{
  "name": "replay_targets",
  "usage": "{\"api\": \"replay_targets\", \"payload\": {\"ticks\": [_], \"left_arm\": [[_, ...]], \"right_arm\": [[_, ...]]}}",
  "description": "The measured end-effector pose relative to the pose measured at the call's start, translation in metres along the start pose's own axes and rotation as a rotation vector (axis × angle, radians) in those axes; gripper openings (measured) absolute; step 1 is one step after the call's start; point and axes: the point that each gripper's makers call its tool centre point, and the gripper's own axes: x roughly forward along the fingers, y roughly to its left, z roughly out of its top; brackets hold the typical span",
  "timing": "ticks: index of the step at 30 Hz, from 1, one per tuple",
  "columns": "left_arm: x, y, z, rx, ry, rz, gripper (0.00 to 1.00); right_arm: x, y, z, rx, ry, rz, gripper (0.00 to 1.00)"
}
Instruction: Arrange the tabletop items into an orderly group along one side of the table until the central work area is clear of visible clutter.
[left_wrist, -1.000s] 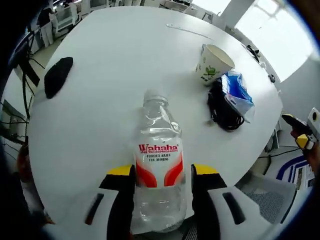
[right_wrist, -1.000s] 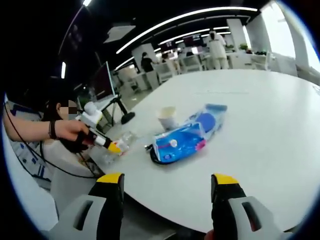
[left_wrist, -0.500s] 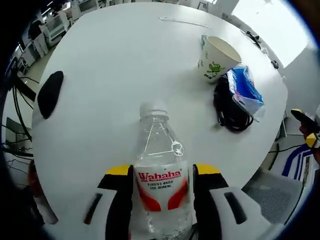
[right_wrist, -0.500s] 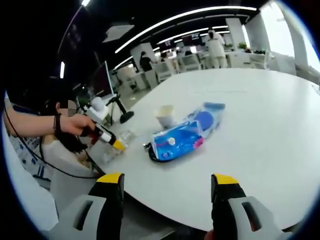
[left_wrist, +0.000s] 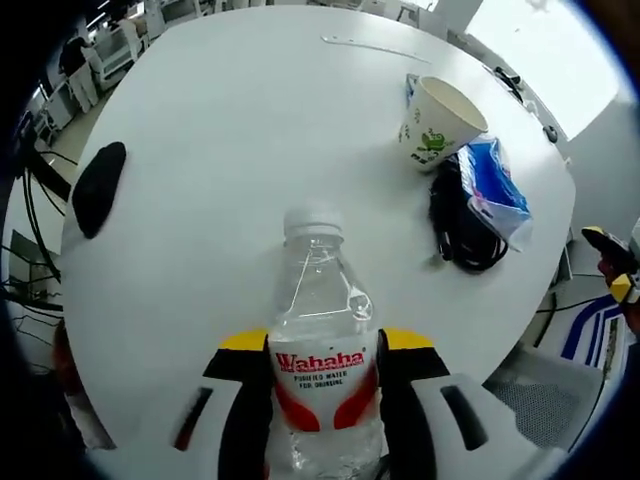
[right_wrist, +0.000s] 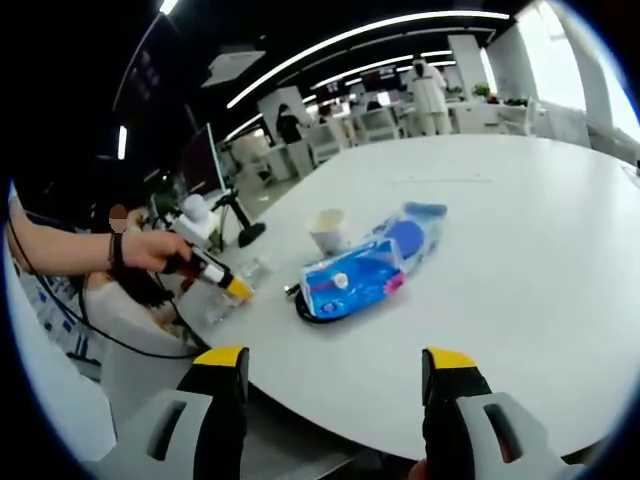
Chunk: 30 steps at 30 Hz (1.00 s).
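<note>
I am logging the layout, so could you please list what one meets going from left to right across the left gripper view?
Black pad → water bottle → paper cup → blue packet

Clear bottle (left_wrist: 320, 330), red label; white table (left_wrist: 230, 140).

L gripper (left_wrist: 322, 350) clamped (hand (right_wrist: 150, 250) gripping it); R gripper (right_wrist: 335, 368) fingers apparently apart.
</note>
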Motion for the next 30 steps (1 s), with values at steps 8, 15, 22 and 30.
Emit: {"api": "replay_targets", "payload": {"ticks": [8, 15, 22, 30], "left_arm": [[-0.012, -0.001, 0.005, -0.014, -0.052, -0.012, 0.39], [-0.02, 0.001, 0.004, -0.017, -0.084, -0.004, 0.39], [-0.027, 0.008, 0.003, -0.04, -0.115, -0.001, 0.39], [-0.043, 0.01, 0.003, -0.032, -0.166, 0.015, 0.39]], "right_arm": [[0.0, 0.002, 0.001, -0.004, 0.001, 0.006, 0.72], [0.003, 0.003, 0.006, -0.017, 0.001, 0.013, 0.71], [0.006, 0.008, 0.007, -0.026, 0.005, 0.023, 0.71], [0.008, 0.011, 0.008, -0.03, 0.002, 0.026, 0.71]]}}
